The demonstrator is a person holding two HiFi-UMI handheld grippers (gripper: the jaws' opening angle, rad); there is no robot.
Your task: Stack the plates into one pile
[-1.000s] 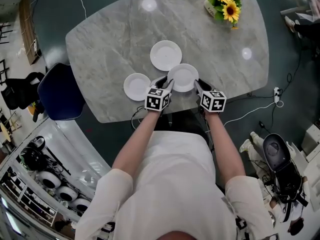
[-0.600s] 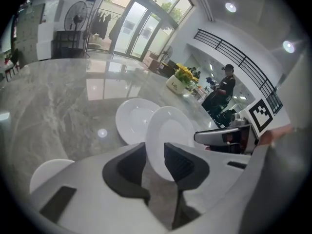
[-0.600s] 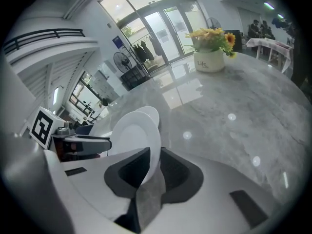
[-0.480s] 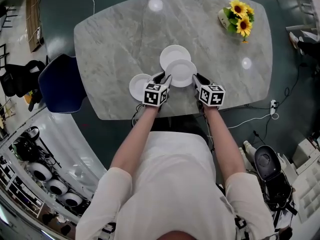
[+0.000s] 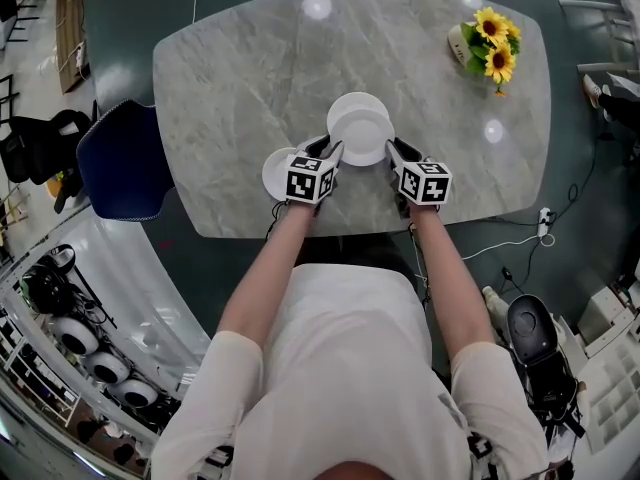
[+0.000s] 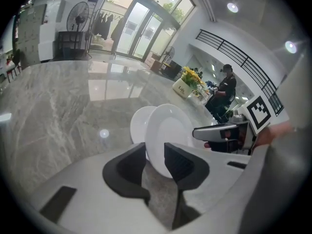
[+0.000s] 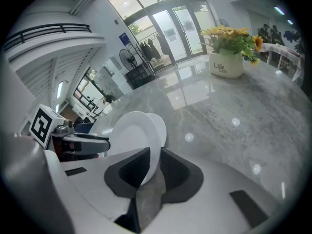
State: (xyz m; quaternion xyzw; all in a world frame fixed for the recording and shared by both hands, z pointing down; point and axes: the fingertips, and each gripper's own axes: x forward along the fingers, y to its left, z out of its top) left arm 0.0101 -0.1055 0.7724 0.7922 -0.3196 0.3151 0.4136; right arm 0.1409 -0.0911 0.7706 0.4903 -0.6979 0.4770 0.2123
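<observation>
I hold a white plate (image 5: 362, 138) off the grey marble table (image 5: 230, 78) by opposite rims. My left gripper (image 5: 328, 152) is shut on its left rim and my right gripper (image 5: 393, 151) on its right rim. In the left gripper view the held plate (image 6: 168, 135) stands on edge between the pads of the left gripper (image 6: 155, 160); in the right gripper view the held plate (image 7: 129, 138) does so in the right gripper (image 7: 155, 167). A second plate (image 5: 350, 104) lies mostly hidden beneath it. A third plate (image 5: 276, 172) lies left, partly behind my left gripper's cube.
A white pot of sunflowers (image 5: 487, 43) stands at the table's far right. A blue chair (image 5: 122, 163) sits off the table's left end. White cables (image 5: 505, 238) run over the floor on the right. A person (image 6: 224, 89) stands far behind the table.
Both grippers have carried the plate away from me, from beside the far plate to over it, so that it now covers most of that plate.
</observation>
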